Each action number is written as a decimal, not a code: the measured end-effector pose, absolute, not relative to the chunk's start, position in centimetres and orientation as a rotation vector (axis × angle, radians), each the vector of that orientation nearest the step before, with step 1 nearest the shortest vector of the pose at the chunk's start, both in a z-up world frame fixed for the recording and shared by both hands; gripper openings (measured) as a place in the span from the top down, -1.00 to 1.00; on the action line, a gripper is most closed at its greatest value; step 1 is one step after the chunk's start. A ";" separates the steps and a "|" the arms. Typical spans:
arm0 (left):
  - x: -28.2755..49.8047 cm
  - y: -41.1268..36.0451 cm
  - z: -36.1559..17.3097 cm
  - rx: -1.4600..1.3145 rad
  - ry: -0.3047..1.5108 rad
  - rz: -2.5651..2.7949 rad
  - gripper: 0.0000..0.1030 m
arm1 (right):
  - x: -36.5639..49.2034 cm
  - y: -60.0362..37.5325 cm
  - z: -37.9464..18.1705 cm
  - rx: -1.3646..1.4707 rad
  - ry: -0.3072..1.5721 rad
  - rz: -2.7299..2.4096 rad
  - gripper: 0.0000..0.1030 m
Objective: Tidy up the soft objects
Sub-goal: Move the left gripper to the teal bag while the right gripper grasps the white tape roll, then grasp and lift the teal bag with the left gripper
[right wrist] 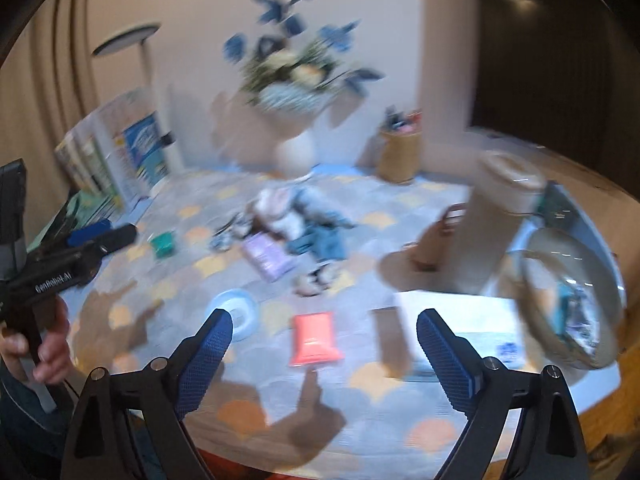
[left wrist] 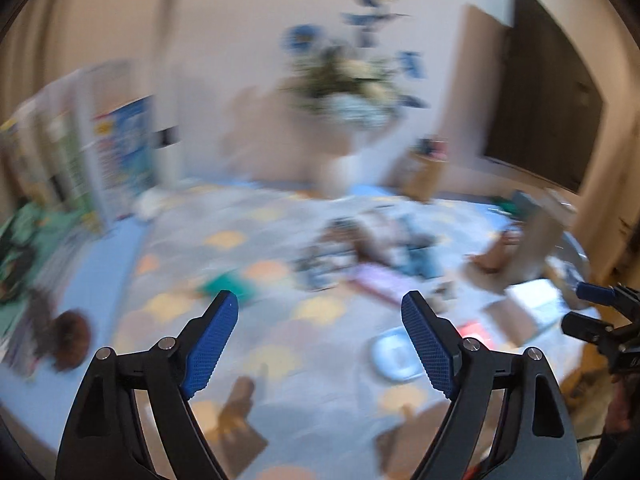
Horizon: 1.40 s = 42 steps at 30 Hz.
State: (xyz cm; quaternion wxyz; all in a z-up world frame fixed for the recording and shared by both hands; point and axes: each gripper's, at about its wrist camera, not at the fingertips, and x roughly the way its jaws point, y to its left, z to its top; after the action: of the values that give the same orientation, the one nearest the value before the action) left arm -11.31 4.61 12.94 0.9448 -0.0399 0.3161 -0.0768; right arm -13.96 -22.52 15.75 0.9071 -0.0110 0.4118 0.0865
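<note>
Both grippers, left and right, hover spread wide, holding nothing; the clothes pile lies untouched mid-mat, just before the white vase — sorting looks barely begun.

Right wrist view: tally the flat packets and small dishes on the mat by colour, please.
Coral-pink packet: 1
Purple packet: 1
Pale blue round dish: 1
Green cup: 1
Total: 4
Both hand-held grippers are open and hold nothing.
</note>
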 end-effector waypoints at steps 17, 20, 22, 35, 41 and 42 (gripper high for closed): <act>-2.7 10.8 4.6 -0.295 0.899 -0.058 -0.61 | -8.0 -13.3 3.7 0.089 1.114 0.345 -0.80; -0.2 10.2 3.4 -0.295 0.905 0.004 -0.61 | -8.1 -12.6 3.4 0.027 1.080 0.332 -0.80; 0.6 9.7 3.0 -0.283 0.901 0.018 -0.61 | -7.6 -12.3 2.9 0.002 1.068 0.317 -0.80; 0.9 8.1 1.7 -0.205 0.808 -0.004 0.42 | -6.8 -11.2 0.8 -0.083 0.969 0.286 -0.28; 0.3 7.2 2.1 -0.163 0.778 -0.007 0.48 | -7.6 -12.8 1.6 -0.008 0.976 0.305 -0.28; 0.3 7.1 2.1 -0.161 0.796 -0.007 0.48 | -7.6 -12.9 1.6 -0.001 0.976 0.303 -0.28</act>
State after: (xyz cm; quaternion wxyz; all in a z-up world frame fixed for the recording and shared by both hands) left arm 0.28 7.14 2.07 0.9187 -0.0783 0.3871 -0.0034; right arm -7.61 -12.94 1.60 0.8724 -0.0005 0.4669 0.1448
